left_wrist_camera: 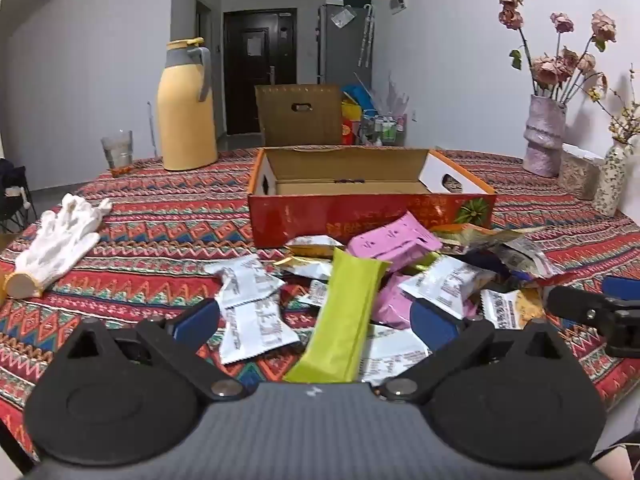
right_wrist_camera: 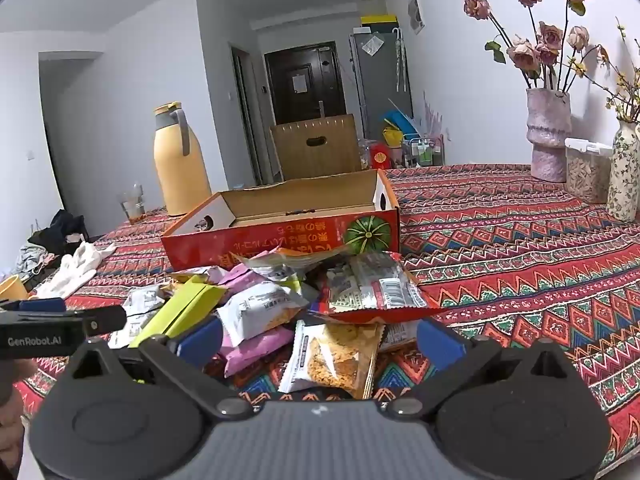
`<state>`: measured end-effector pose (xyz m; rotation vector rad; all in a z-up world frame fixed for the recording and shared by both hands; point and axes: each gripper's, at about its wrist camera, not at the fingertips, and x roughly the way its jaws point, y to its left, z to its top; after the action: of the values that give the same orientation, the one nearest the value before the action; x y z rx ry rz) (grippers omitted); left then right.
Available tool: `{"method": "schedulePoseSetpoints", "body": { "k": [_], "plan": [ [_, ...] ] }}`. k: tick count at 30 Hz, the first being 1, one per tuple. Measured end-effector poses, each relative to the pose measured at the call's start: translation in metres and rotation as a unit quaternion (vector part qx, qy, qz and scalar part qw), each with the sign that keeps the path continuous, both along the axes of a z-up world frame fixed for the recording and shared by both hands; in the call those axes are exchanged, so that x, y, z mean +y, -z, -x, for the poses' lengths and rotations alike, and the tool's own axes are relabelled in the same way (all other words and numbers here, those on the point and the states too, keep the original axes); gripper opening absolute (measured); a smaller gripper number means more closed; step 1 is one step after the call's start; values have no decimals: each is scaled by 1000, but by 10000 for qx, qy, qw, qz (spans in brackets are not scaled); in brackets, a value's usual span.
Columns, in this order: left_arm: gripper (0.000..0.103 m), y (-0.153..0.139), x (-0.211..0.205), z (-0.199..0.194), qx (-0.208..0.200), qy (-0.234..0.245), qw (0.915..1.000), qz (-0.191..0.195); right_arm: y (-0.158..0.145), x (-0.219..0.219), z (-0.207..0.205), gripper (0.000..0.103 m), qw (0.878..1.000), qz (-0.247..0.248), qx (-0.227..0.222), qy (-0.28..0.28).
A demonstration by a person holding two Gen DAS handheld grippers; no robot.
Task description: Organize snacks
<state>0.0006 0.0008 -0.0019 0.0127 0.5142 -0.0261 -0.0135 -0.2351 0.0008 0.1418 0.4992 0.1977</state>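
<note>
A heap of snack packets lies on the patterned tablecloth in front of an open red cardboard box (left_wrist_camera: 360, 216) (right_wrist_camera: 280, 240), which looks bare inside. A long lime-green packet (left_wrist_camera: 344, 320) (right_wrist_camera: 180, 308) lies near pink packets (left_wrist_camera: 396, 244) and white ones (left_wrist_camera: 248, 308). My left gripper (left_wrist_camera: 316, 322) is open, its blue pads either side of the green packet without pressing it. My right gripper (right_wrist_camera: 320, 340) is open above a clear packet of orange crisps (right_wrist_camera: 340, 356); a red-edged packet (right_wrist_camera: 372, 288) lies just beyond.
A yellow thermos jug (left_wrist_camera: 186, 108) and a glass (left_wrist_camera: 117, 150) stand far left. White gloves (left_wrist_camera: 60, 240) lie at the left. Vases with dried flowers (left_wrist_camera: 544, 136) and a clear container (right_wrist_camera: 588, 172) stand at the far right. A brown box (left_wrist_camera: 300, 112) stands behind the table.
</note>
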Motion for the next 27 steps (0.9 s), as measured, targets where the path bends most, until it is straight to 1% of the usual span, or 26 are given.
{"method": "schedulePoseSetpoints", "body": {
  "k": [1, 2, 3, 5, 9, 11, 27],
  "plan": [
    [103, 0, 0, 0, 24, -4, 10000, 6, 0, 0, -1, 103, 10000, -11, 41, -7],
    [103, 1, -7, 0, 3, 38, 9999, -102, 0, 0, -1, 103, 10000, -10, 39, -9],
    [103, 2, -8, 1, 6, 50, 9999, -102, 0, 0, -1, 103, 10000, -11, 37, -8],
    [103, 3, -9, 0, 76, 41, 9999, -67, -1, 0, 0, 103, 10000, -12, 39, -9],
    [103, 3, -10, 1, 73, 45, 10000, 5, 2, 3, -4, 103, 9999, 38, 122, -15],
    [103, 4, -4, 3, 54, 92, 9999, 66, 5, 2, -4, 103, 9999, 59, 144, -27],
    [103, 7, -2, 2, 84, 83, 9999, 125, 9, 6, -5, 103, 9996, 152, 251, -50]
  ]
}}
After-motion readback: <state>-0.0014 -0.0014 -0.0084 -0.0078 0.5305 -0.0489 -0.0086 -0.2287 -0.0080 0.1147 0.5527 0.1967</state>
